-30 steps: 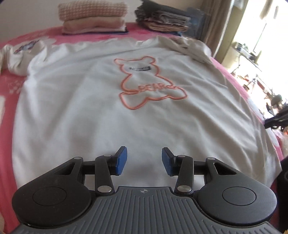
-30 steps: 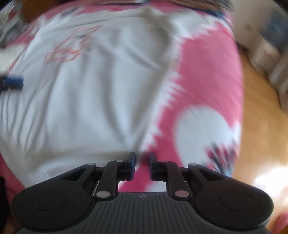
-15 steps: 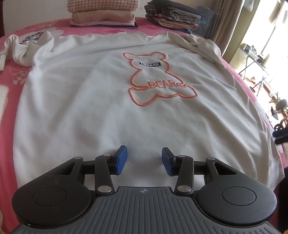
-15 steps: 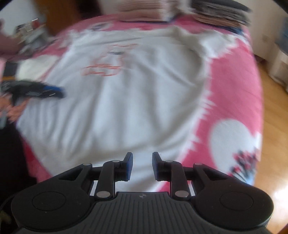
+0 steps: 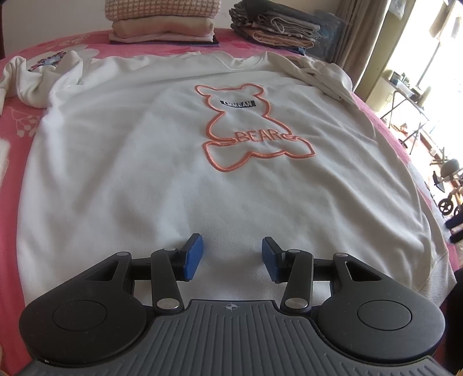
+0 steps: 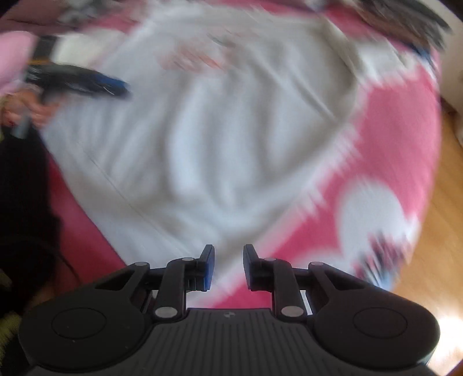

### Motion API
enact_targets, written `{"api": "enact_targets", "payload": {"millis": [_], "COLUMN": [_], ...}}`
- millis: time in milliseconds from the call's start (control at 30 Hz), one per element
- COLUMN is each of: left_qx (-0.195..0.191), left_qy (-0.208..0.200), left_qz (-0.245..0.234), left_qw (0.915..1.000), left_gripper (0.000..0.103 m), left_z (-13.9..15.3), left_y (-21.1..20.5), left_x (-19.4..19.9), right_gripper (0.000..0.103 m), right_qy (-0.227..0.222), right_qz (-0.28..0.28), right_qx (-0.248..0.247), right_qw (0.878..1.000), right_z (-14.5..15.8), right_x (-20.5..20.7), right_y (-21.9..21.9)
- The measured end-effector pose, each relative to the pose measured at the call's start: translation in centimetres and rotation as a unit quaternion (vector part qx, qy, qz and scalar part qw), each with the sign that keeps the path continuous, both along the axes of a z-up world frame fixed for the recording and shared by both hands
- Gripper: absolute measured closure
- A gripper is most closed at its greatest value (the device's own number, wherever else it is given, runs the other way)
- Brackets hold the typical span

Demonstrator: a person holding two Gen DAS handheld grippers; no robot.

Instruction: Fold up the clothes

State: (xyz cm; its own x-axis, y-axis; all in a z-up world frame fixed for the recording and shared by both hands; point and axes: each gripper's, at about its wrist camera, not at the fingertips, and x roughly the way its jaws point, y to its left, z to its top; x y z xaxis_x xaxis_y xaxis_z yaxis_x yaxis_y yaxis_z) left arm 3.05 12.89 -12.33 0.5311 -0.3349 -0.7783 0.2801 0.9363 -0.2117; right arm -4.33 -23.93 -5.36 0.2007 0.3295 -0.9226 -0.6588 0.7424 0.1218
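Observation:
A white sweatshirt point(image 5: 144, 159) with an orange bear outline point(image 5: 251, 136) lies flat, front up, on the pink bed. My left gripper point(image 5: 231, 254) hovers over its lower hem; its jaws are opening, with nothing between the blue pads point(image 5: 192, 256). The right wrist view is blurred by motion. There my right gripper point(image 6: 228, 266) stands open and empty above the sweatshirt point(image 6: 217, 130) near its lower right edge. The left gripper point(image 6: 86, 82) shows at the far left of that view, held in a hand point(image 6: 31, 110).
Two stacks of folded clothes point(image 5: 162, 26) point(image 5: 277, 26) sit at the head of the bed. Another white garment point(image 5: 34, 78) lies bunched at the back left. The pink bedcover point(image 6: 390, 121) ends at a wooden floor point(image 6: 442, 202) on the right.
My right gripper has rolled and shifted, and its jaws stand wider than a second ago. The left gripper's jaws have spread slightly; the sweatshirt lies as before.

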Motion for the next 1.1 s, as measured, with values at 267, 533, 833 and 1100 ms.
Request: {"api": "enact_targets", "payload": {"millis": [267,533,833,1100], "left_qx": [-0.008,-0.007,-0.002,-0.006], "left_qy": [0.002,0.001,0.003,0.007], "left_qz": [0.011,0.006,0.006,0.016], "left_qw": [0.9999,1.0,1.0,0.9998], "left_gripper": [0.058,0.058,0.058,0.058], "left_z": [0.1,0.1,0.1,0.2], "left_y": [0.5,0.6,0.5,1.0], "left_x": [0.0,0.0,-0.2,-0.4], "right_gripper": [0.08,0.081,0.081,0.08], "right_qy": [0.079,0.115,0.058,0.036], "right_qz": [0.052,0.041,0.038,0.072], "right_qx": [-0.046,-0.087,-0.118,-0.108], "right_qw": [0.994,0.989,0.991,0.991], "right_z": [-4.3,-4.6,-0.4,-3.2], "right_x": [0.3,-0.7,-0.4,-1.0], "right_y": [2.2,-0.1,1.6,6.4]}}
